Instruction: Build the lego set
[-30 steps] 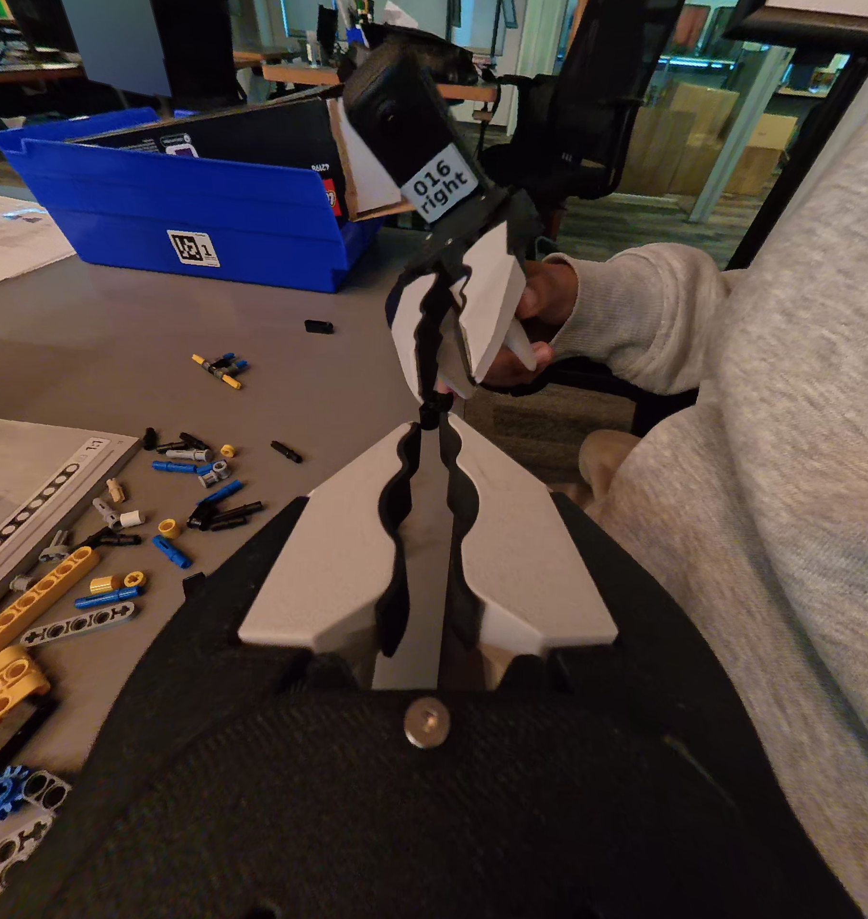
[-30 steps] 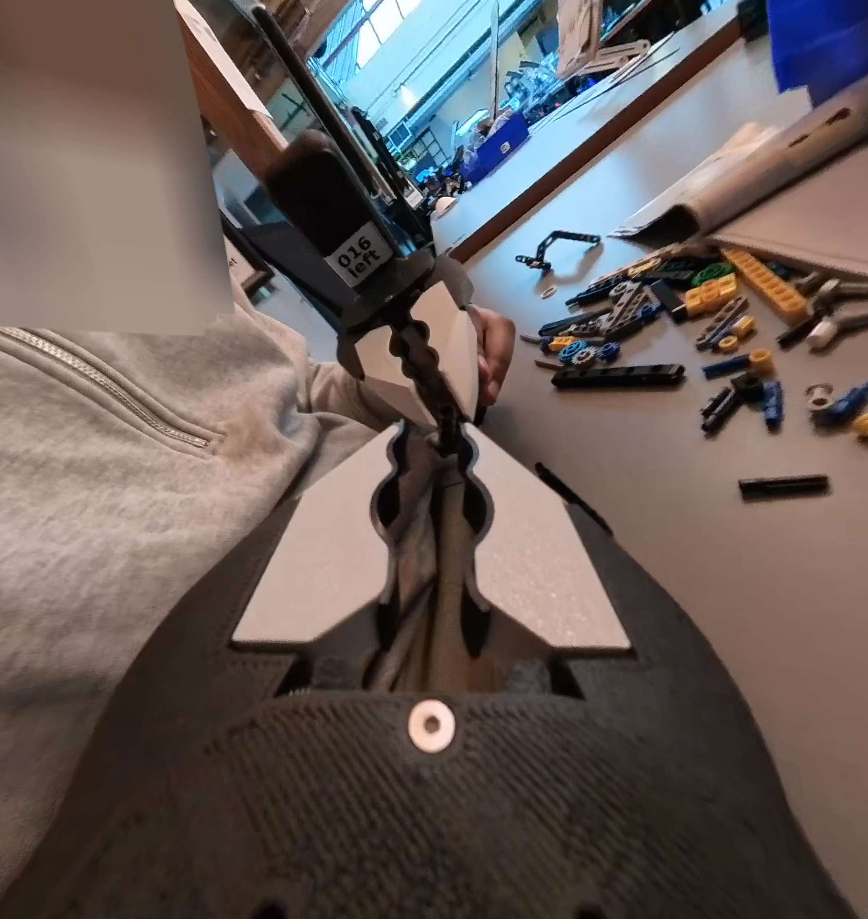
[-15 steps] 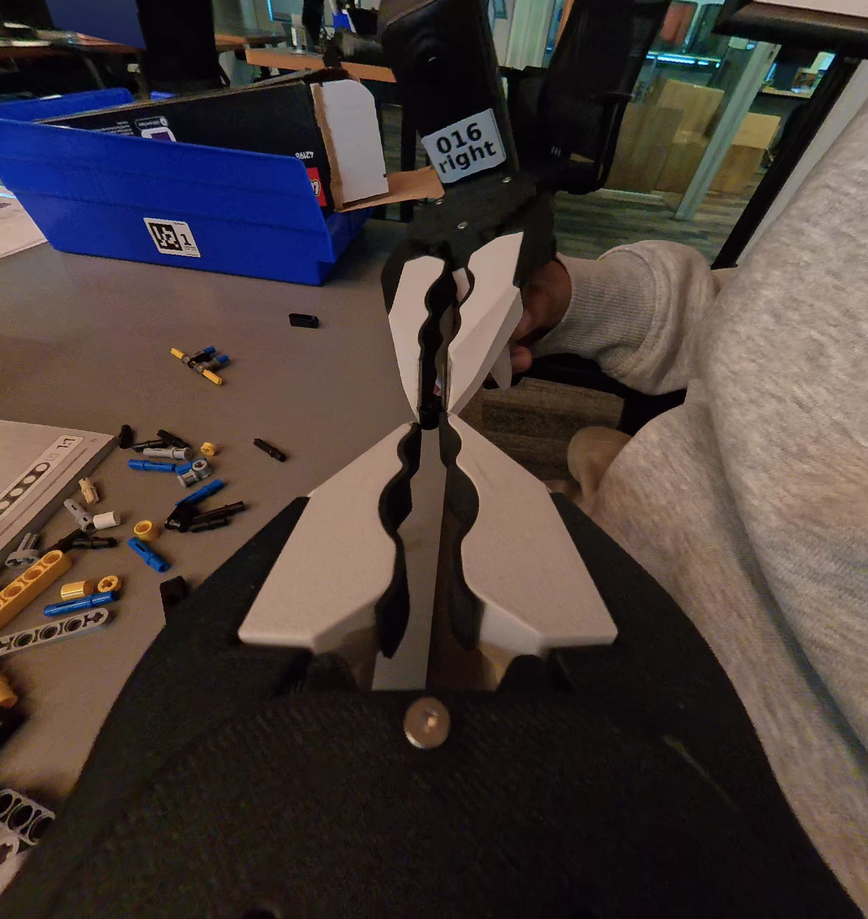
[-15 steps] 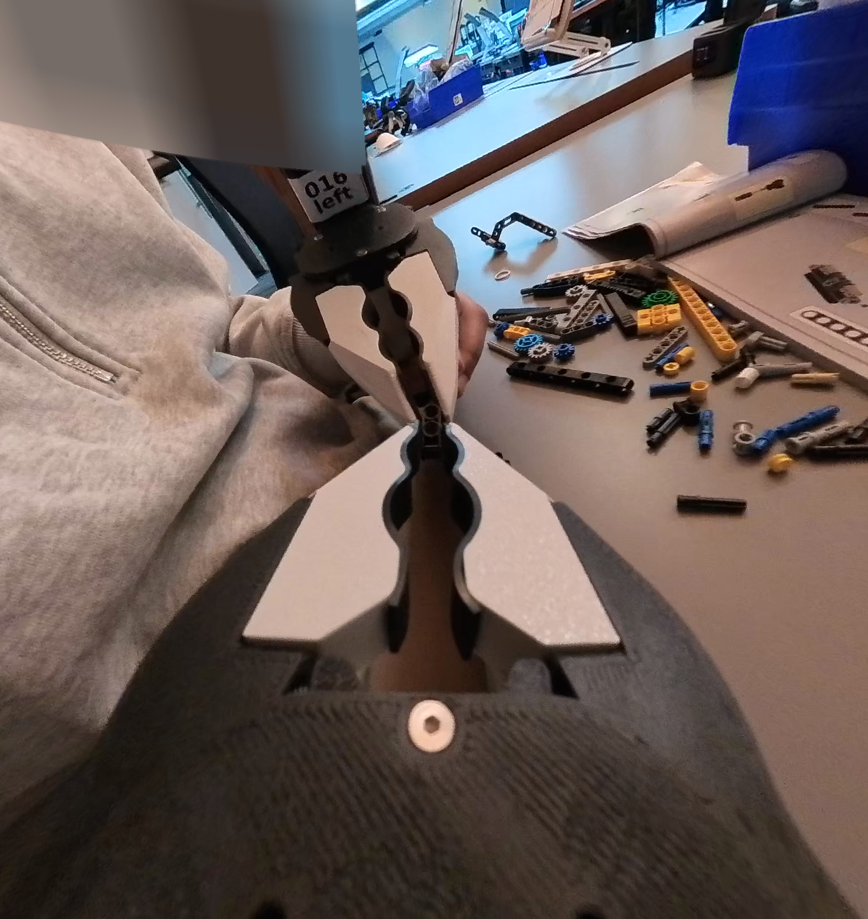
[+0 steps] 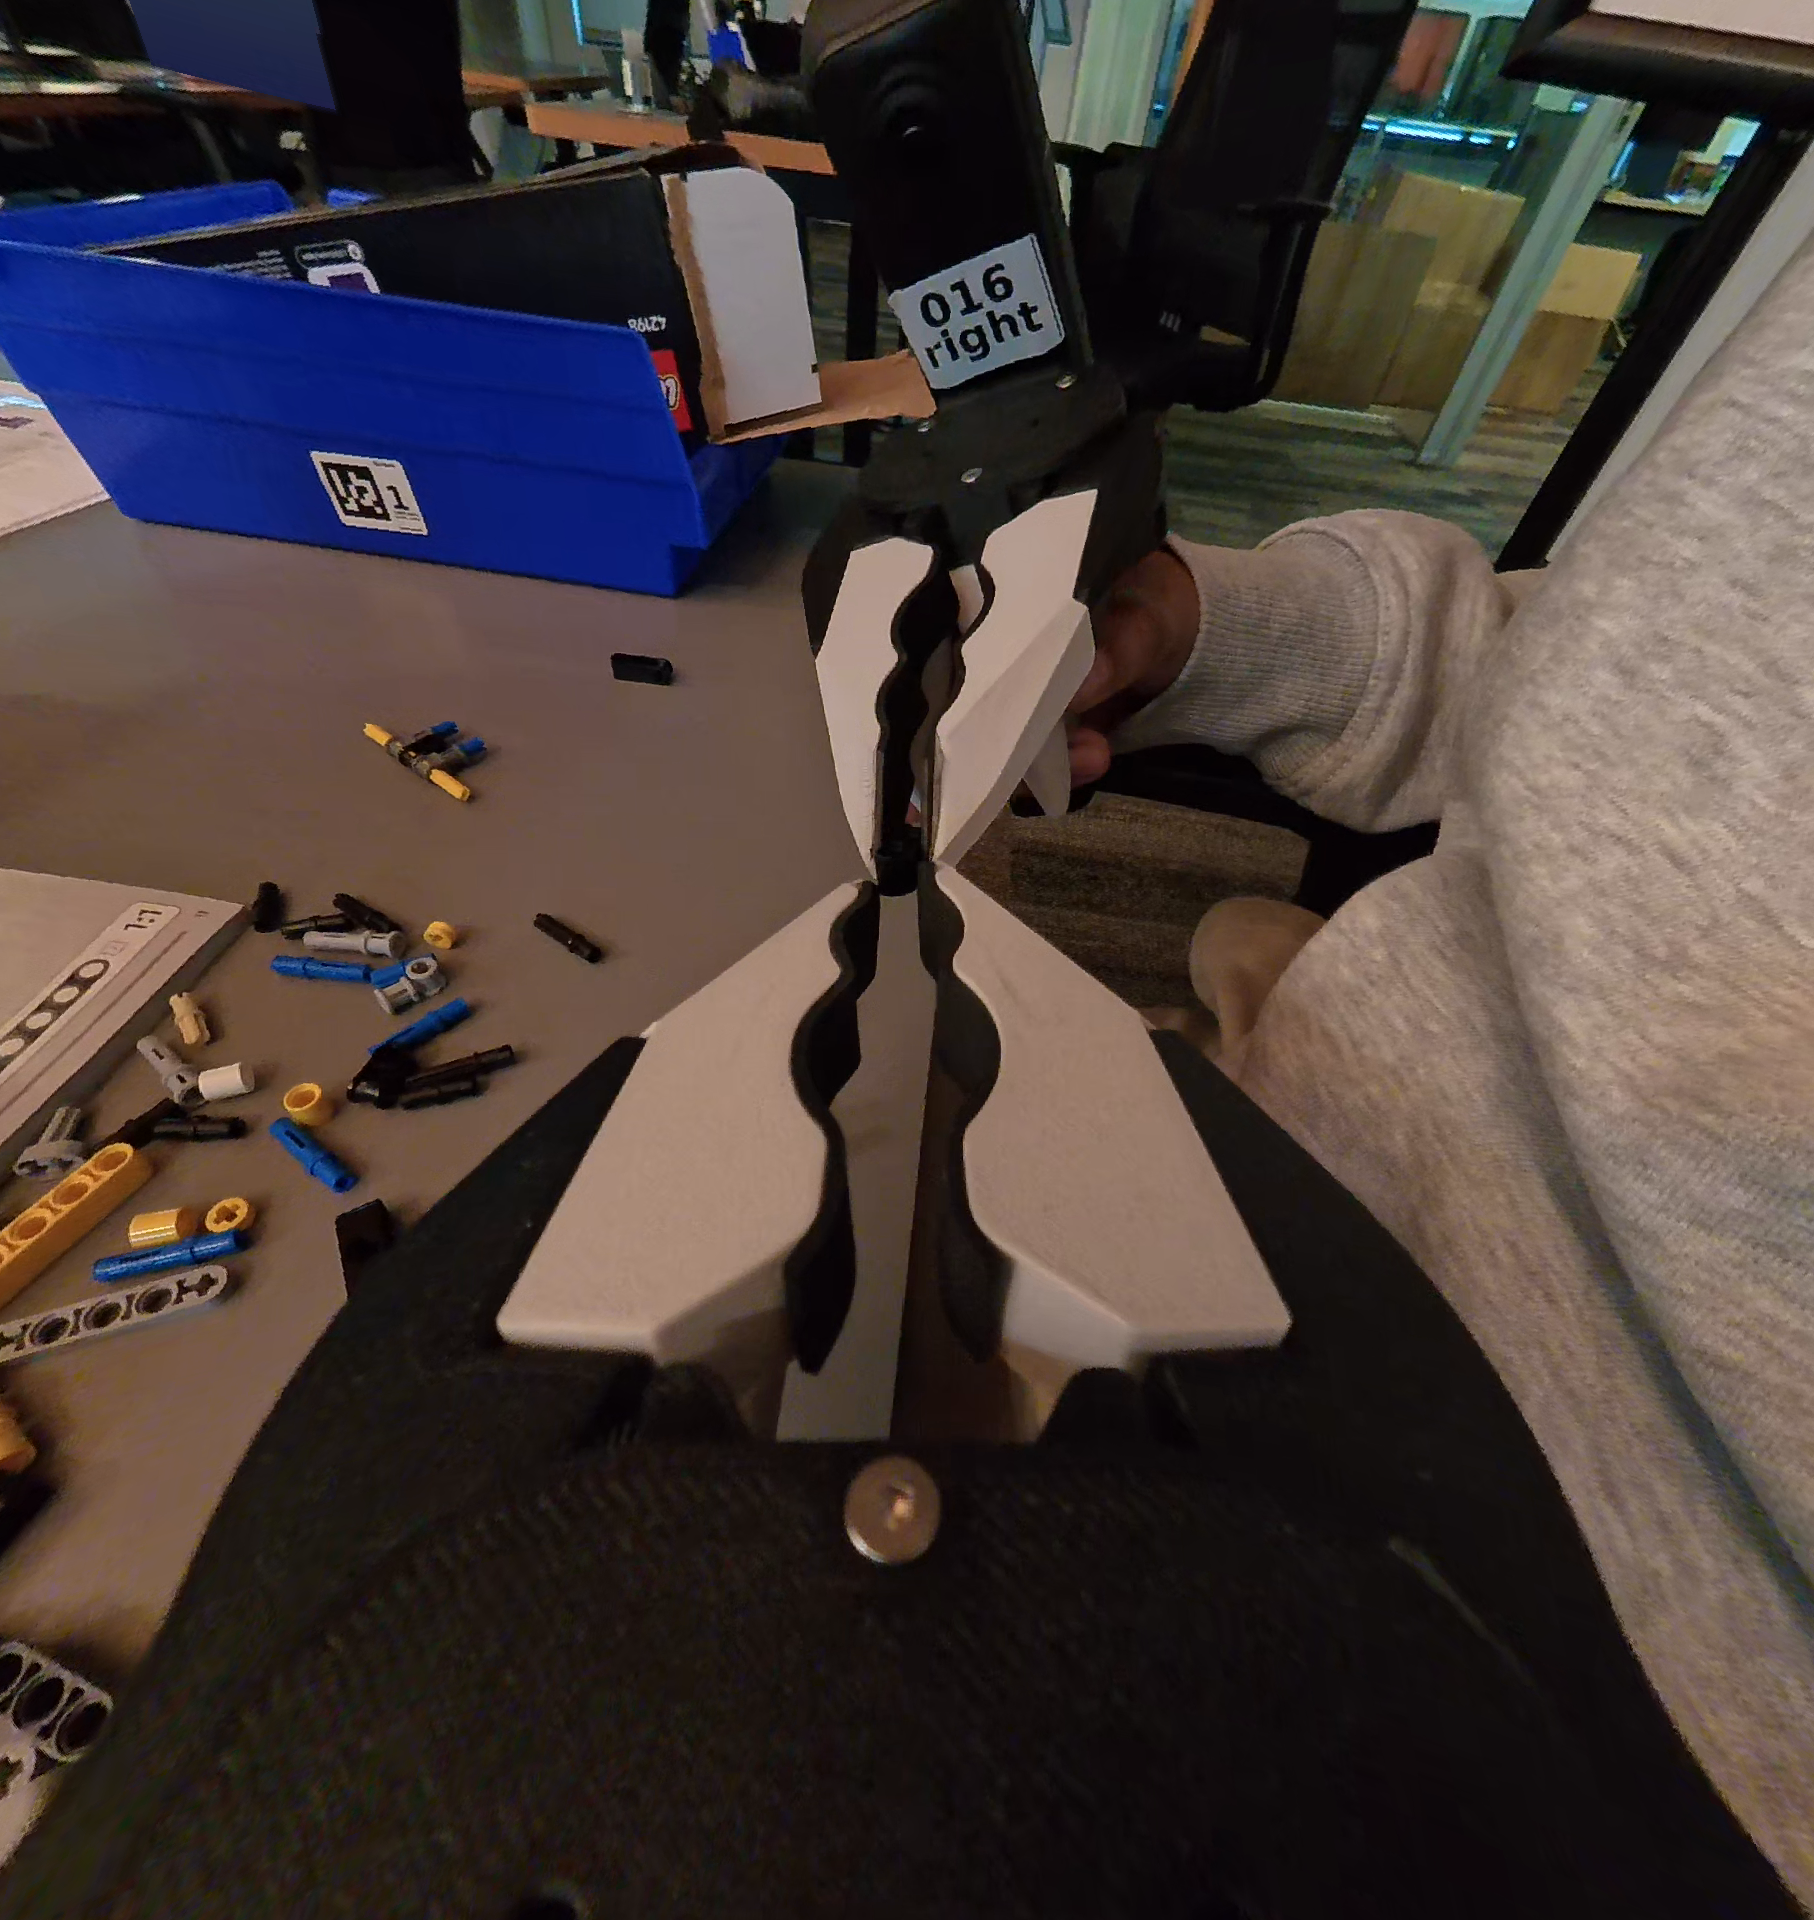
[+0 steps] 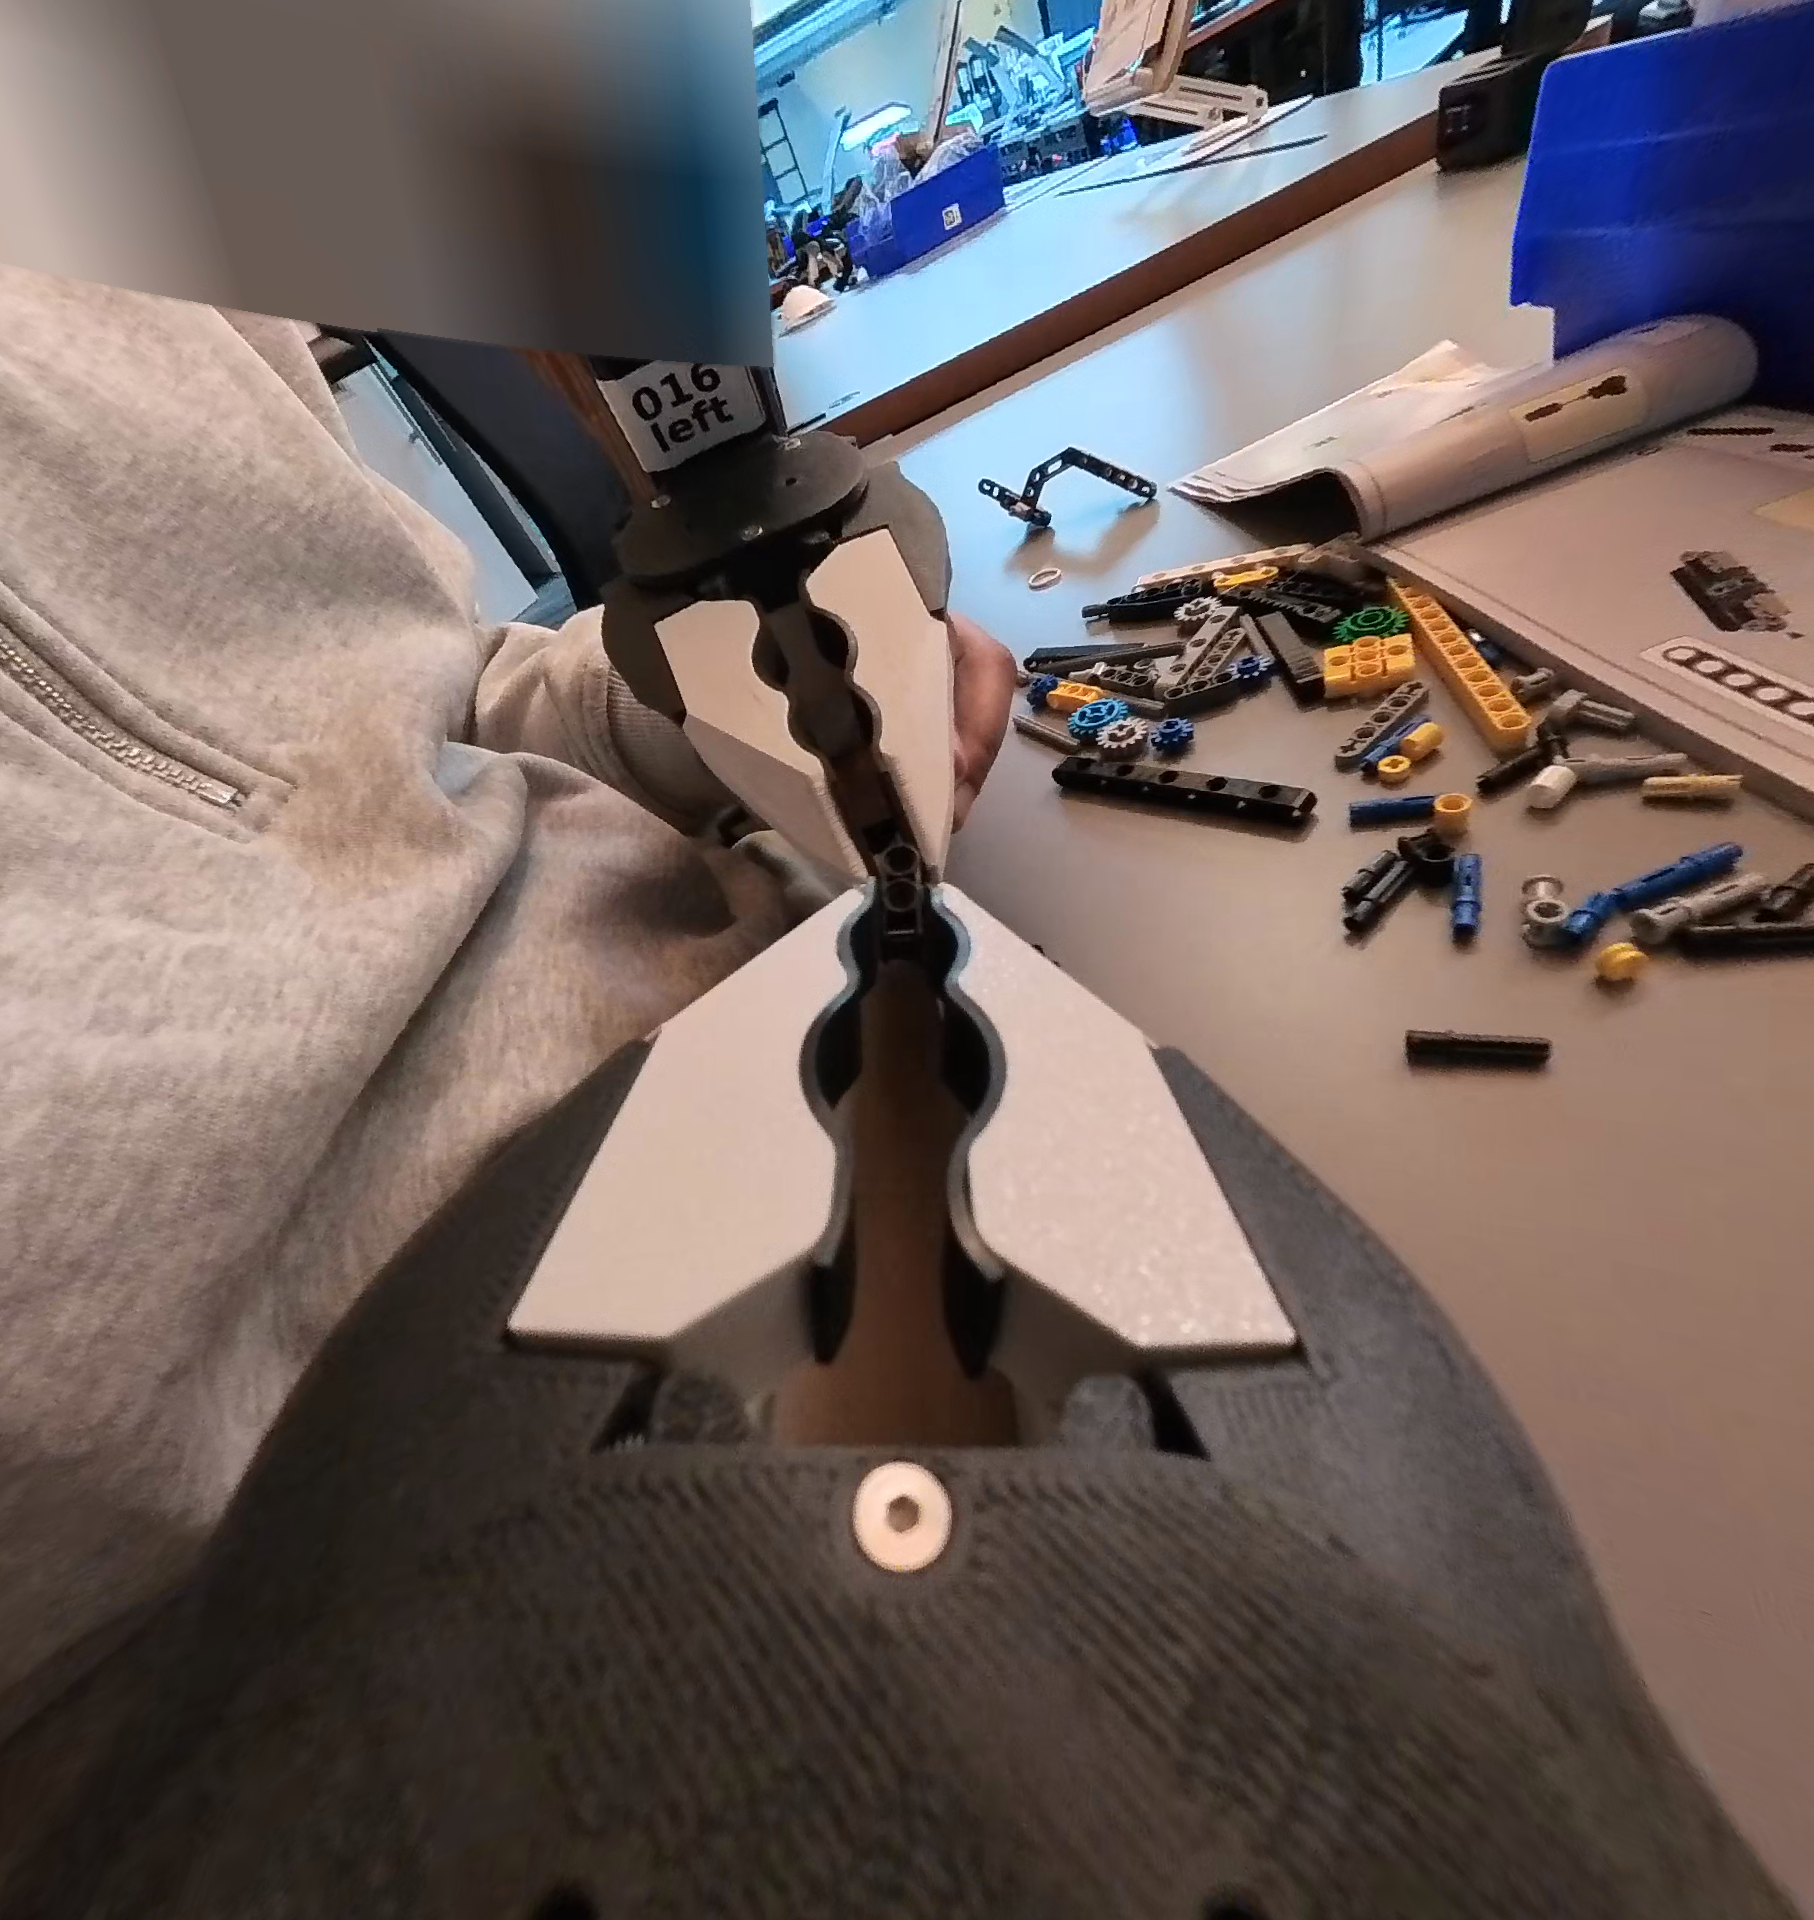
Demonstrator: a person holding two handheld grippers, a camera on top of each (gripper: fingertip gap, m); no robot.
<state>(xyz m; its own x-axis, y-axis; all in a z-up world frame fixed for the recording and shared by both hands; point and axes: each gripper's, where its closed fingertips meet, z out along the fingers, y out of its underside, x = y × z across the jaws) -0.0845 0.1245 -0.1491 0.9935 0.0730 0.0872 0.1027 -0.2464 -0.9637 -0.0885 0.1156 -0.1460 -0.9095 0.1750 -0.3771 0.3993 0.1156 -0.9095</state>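
A small black Technic piece with round holes (image 6: 898,883) is held in the air off the table's near edge, in front of a person in a grey sweatshirt. My right gripper (image 6: 898,920) is shut on its near end. My left gripper (image 6: 895,831) comes from the opposite side, tip to tip, and is shut on the other end. In the left wrist view my left gripper (image 5: 895,899) meets the right gripper (image 5: 898,844) at the black piece (image 5: 892,868), which is mostly hidden by the fingertips.
Loose parts lie on the grey table (image 6: 1298,1195): pins (image 5: 363,1018), a long black beam (image 6: 1183,784), a yellow beam (image 6: 1464,665), gears. An open instruction booklet (image 6: 1661,623) lies beside them. A blue bin (image 5: 363,384) holding a black box stands farther back. My two grippers' fingertips are within a few centimetres of each other.
Both grippers stayed tip to tip on the black piece while turning together. The right gripper went from leaning to nearly upright, and the piece's holes came into view.
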